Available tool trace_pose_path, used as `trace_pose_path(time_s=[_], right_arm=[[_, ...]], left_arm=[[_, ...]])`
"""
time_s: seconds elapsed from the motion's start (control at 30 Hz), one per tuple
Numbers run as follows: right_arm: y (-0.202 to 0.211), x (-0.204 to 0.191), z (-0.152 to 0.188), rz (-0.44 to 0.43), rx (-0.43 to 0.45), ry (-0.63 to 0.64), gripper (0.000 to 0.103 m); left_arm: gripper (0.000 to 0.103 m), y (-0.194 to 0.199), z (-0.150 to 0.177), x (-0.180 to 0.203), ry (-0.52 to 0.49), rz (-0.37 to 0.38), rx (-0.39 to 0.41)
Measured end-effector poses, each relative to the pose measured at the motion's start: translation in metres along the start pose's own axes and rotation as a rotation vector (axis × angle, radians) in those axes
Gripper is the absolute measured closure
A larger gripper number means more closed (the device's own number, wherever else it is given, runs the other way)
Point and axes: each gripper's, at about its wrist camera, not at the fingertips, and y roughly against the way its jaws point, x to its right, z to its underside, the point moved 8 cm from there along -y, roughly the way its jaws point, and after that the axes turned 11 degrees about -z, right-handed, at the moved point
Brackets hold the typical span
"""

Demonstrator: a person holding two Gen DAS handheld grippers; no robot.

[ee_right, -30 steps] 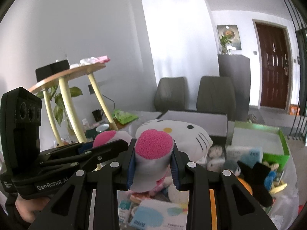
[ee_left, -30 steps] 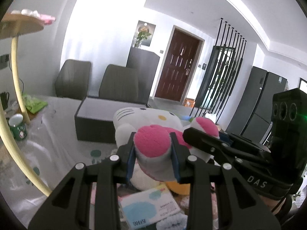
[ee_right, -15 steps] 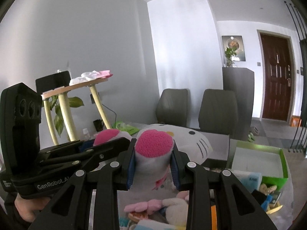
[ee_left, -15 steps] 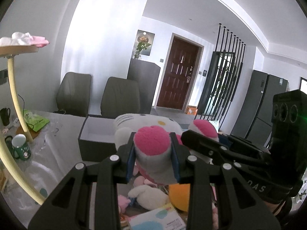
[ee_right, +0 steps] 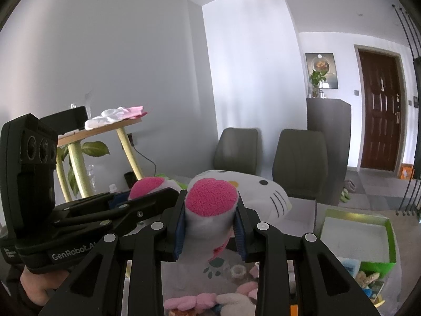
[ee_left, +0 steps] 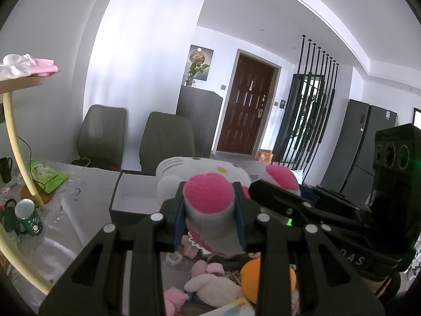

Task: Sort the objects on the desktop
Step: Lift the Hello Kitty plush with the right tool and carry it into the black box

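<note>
I held the left gripper [ee_left: 209, 217] with its fingers [ee_left: 179, 221] pinching one pink-tipped ear of the cat plush toy [ee_left: 202, 168]; the ear filled the gap between the blue pads. I held the right gripper [ee_right: 209, 225] the same way, its fingers [ee_right: 239, 230] pinching the other pink-tipped ear; in the left wrist view that gripper entered from the right edge, its tips just beside the left gripper.

The plush toy hung between both grippers, raised clear of the worktop [ee_left: 79, 218]; its white face with yellow nose and black whiskers showed behind the ears in the right wrist view [ee_right: 263, 192].

Below the toy, on the worktop, lay a heap of small soft toys: a cream one [ee_left: 210, 288], pink ones [ee_left: 208, 268] and an orange one [ee_left: 250, 276]; a roll of tape [ee_right: 238, 271] lay near them.

A dark open box [ee_left: 131, 200] with a white inside stood on the worktop behind the toy; a green open box [ee_right: 368, 237] stood to the right, with small items just beside its near wall.

A green mug [ee_left: 29, 220] stood at the left edge of the worktop, near a yellow-legged stand [ee_left: 15, 142]; a green packet [ee_left: 44, 175] lay beyond it; two grey chairs [ee_left: 165, 137] stood behind the worktop.
</note>
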Motion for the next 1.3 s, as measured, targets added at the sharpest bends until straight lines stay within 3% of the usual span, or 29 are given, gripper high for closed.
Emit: trace_pose_path(time_s=[0.5, 1.3], right_arm=[[-0.035, 0.020, -0.021, -0.002, -0.006, 0.014, 0.070], [-0.125, 0.067, -0.020, 0.046, -0.104, 0.020, 0.070]], left_arm=[[0.071, -0.035, -0.023, -0.016, 0.007, -0.013, 0.030], [0.073, -0.126, -0.025, -0.059, 0.109, 0.012, -0.023]])
